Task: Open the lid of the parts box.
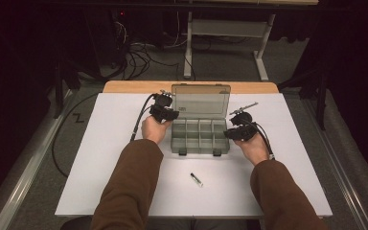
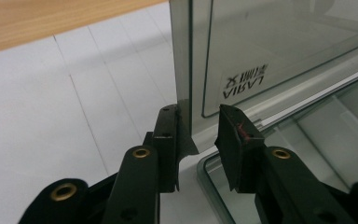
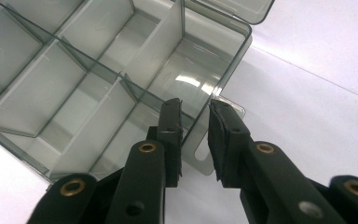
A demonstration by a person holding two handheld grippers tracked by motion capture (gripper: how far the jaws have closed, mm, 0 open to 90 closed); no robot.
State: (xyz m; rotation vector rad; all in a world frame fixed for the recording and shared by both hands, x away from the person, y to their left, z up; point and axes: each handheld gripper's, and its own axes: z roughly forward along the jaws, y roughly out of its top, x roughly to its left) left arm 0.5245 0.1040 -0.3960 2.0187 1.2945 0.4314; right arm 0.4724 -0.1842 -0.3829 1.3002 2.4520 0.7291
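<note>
Left of centre in the high view, left gripper (image 1: 165, 111) at the raised lid (image 1: 201, 102) of the clear organizer box (image 1: 200, 136), forearm angled up from bottom; jaws narrow astride the lid's edge, grip uncertain. Right gripper (image 1: 239, 130), centre-right, jaws narrow astride the box's front latch tab (image 3: 209, 140), not pressing.

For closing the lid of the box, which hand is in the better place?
The left. The left gripper has its fingers on either side of the upright lid edge. The right gripper is low at the box wall, by a latch tab, better for steadying.
</note>
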